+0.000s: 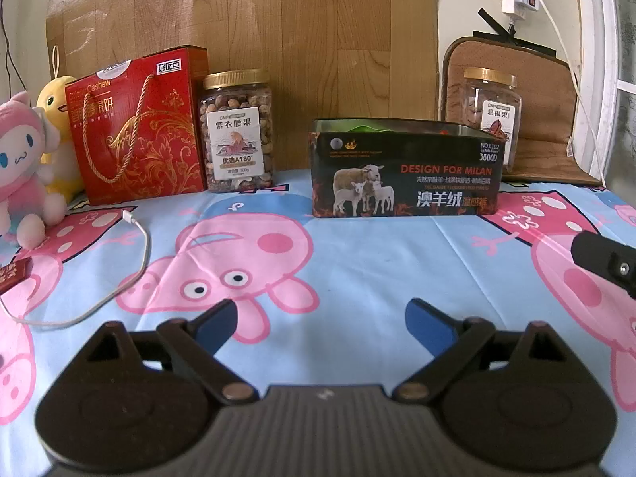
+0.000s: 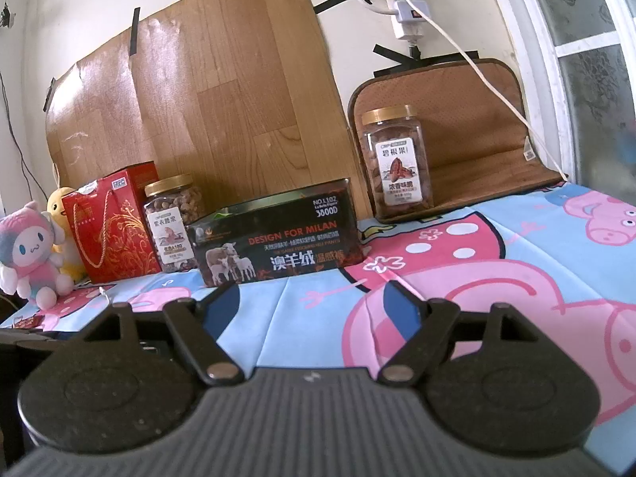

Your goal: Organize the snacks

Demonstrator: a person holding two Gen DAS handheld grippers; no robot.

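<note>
Left tool (image 1: 320, 320): blue pads apart, nothing between.
Right tool (image 2: 308, 302): spread, empty.
Tin box (image 1: 403, 175): open-topped, glossy black metal, straight ahead of both tools on the cartoon bedsheet (image 1: 357, 262), long side across.
Cashew jar (image 1: 238, 131): clear plastic, gold lid, left of tin.
Pecan jar (image 2: 399, 167): behind-right, nearer the right tool.

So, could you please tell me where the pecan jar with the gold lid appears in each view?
Left wrist: pecan jar at upper right, behind the black tin.
Right wrist: jar right of centre, on the brown mat.
Shared landmark: the black tin.
</note>
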